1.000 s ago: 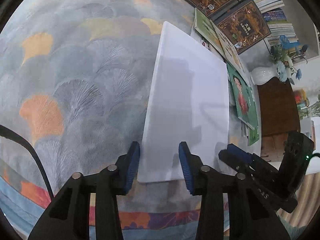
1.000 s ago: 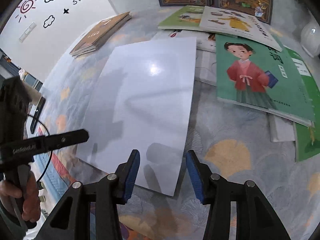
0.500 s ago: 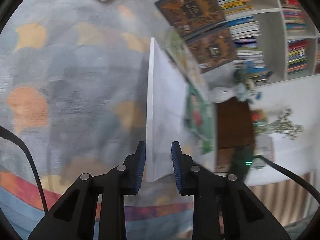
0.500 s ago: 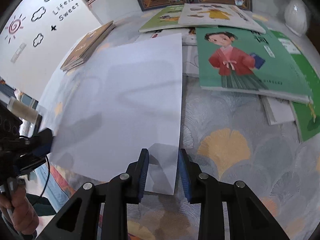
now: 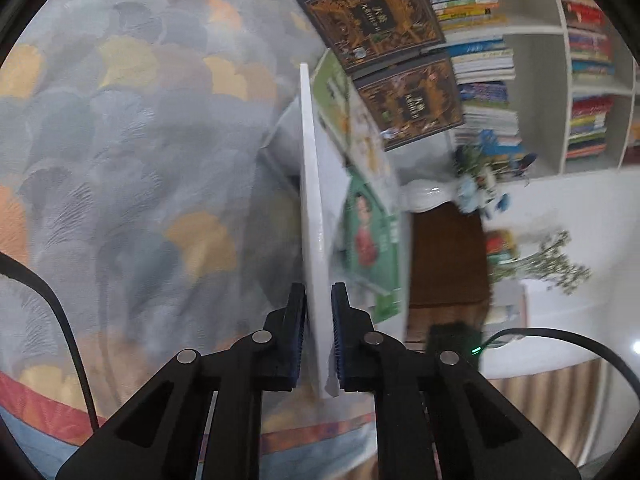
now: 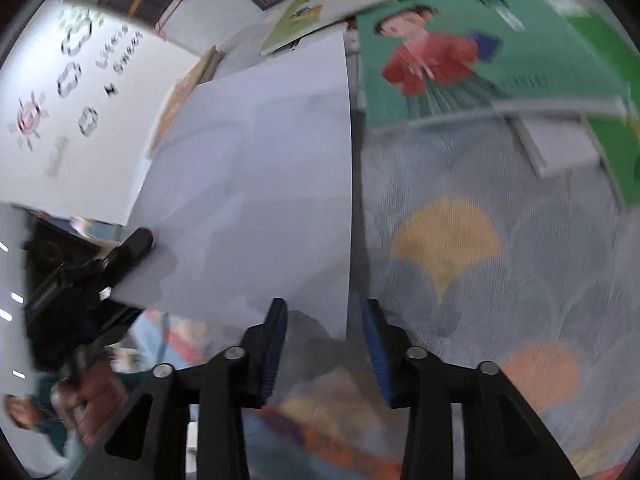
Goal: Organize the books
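**White book tipped up on edge in the left claw**

A second ago the white book [image 5: 316, 216] lay flat on the patterned cloth of the table [image 5: 132, 152], with both claws open at its near edge. Now it stands almost edge-on ahead of the left claw [image 5: 319, 340], whose pads are closed on its near corner. The jaws have just been closing, with the book between them.

The right claw [image 6: 324, 344] has just been opening again. The book's near right corner sits between and just ahead of its pads, but they stand clear of the cover, so it grips nothing. The left claw [image 6: 120, 256] shows at the book's left edge, carrying the weight alone.

Pinching one corner and tipping the book up looks like a way to free it from the table so it can be carried and stacked. The right claw's release fits a handover.

Beyond the raised book and to its right, the green book with a red-robed figure [image 5: 372, 240] and two dark ornate books [image 5: 376, 12] lie unsorted. A filled bookshelf [image 5: 560, 60] stands farther right.
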`<move>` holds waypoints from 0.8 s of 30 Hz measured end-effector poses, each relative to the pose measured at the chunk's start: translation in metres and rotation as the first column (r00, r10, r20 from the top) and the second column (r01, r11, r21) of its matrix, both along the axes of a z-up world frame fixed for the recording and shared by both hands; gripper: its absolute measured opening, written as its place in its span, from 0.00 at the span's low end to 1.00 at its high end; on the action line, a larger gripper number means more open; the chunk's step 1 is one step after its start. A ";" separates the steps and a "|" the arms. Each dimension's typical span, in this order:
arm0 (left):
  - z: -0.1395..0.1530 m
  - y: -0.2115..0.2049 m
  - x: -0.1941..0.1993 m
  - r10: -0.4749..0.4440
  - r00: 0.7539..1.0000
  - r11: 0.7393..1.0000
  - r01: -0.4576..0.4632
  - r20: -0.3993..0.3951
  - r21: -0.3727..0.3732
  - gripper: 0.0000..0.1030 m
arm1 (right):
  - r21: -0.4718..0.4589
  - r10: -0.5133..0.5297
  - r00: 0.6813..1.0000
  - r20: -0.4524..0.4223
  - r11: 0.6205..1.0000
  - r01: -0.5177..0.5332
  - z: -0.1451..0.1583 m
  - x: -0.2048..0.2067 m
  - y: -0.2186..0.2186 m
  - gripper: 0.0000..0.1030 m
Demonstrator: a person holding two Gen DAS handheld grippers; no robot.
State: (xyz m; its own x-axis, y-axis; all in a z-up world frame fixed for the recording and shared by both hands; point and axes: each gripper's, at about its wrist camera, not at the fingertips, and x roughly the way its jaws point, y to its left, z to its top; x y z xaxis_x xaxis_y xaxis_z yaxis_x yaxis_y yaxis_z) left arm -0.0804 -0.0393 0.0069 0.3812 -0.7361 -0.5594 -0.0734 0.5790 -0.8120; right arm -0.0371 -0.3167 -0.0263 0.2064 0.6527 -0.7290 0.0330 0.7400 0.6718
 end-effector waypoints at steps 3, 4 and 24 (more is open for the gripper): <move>0.003 0.000 0.007 0.000 1.000 0.998 -0.001 -0.020 -0.069 0.09 | 0.138 -0.039 0.999 -0.036 0.989 0.044 -0.005 -0.006 -0.012 0.54; 0.002 0.001 0.008 0.005 0.999 0.994 -0.009 -0.033 -0.106 0.10 | 0.196 -0.060 0.997 -0.056 0.978 0.070 -0.009 -0.007 -0.015 0.58; 0.001 -0.021 0.016 -0.148 0.985 0.948 0.166 -0.084 0.272 0.16 | -0.087 -0.051 0.980 0.192 0.994 0.069 0.034 0.007 0.023 0.32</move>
